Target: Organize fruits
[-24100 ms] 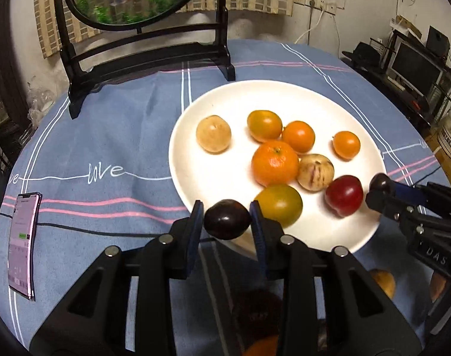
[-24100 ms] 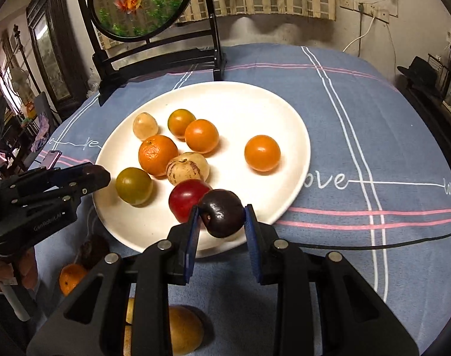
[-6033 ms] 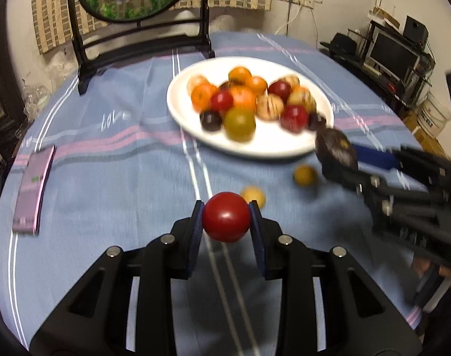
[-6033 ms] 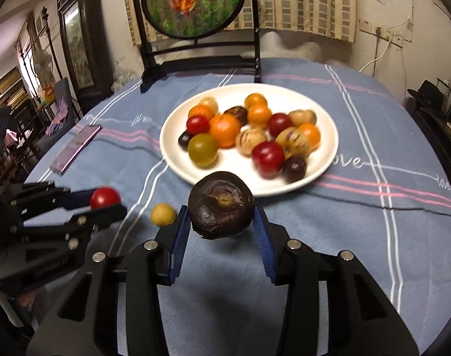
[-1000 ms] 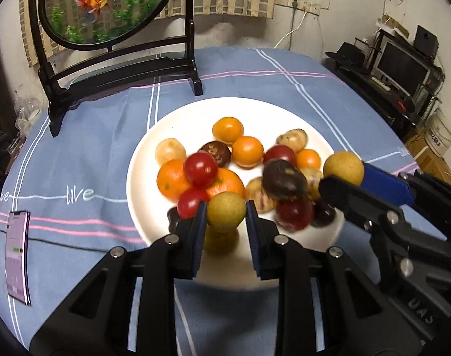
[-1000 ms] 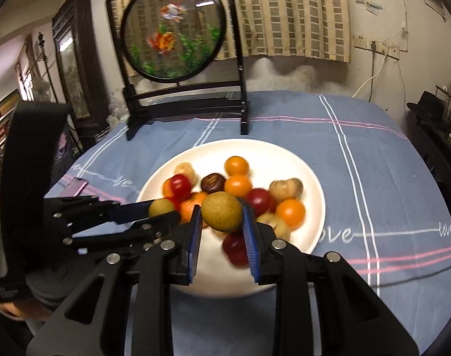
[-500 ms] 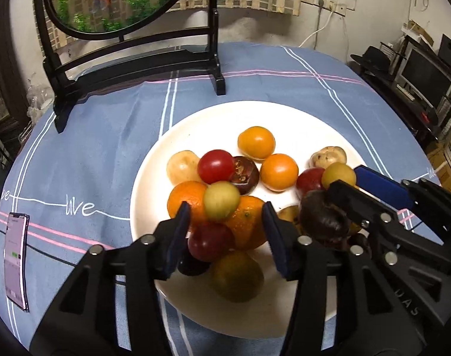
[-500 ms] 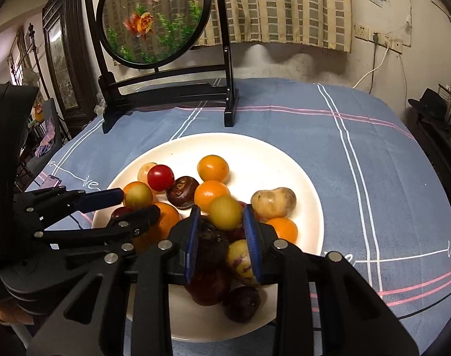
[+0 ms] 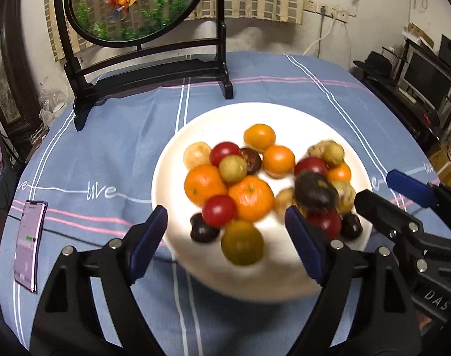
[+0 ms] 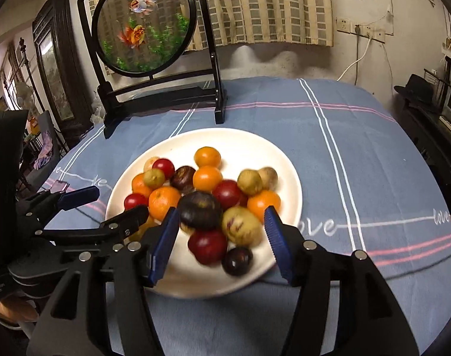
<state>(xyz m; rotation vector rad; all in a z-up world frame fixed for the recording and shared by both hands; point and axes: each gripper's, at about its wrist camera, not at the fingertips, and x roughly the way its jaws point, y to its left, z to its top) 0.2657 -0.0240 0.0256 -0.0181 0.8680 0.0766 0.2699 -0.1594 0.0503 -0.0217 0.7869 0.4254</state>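
since both the left gripper (image 9: 225, 231) and right gripper (image 10: 219, 234) just opened their jaws and hold nothing, all fruits (image 9: 249, 195) sit heaped on the white plate (image 9: 195, 124); top ones may roll off onto the tabletop (image 9: 106, 136).

We see our left gripper (image 9: 225, 234) at the bottom of its own frame: black angular plastic arms, silver round screws, and blue ribbed pads (image 9: 148, 237) on the fingers. Our right gripper (image 10: 219, 240) looks the same at the bottom of its frame; at lower right of the left view its black body bears white letters "DAS".
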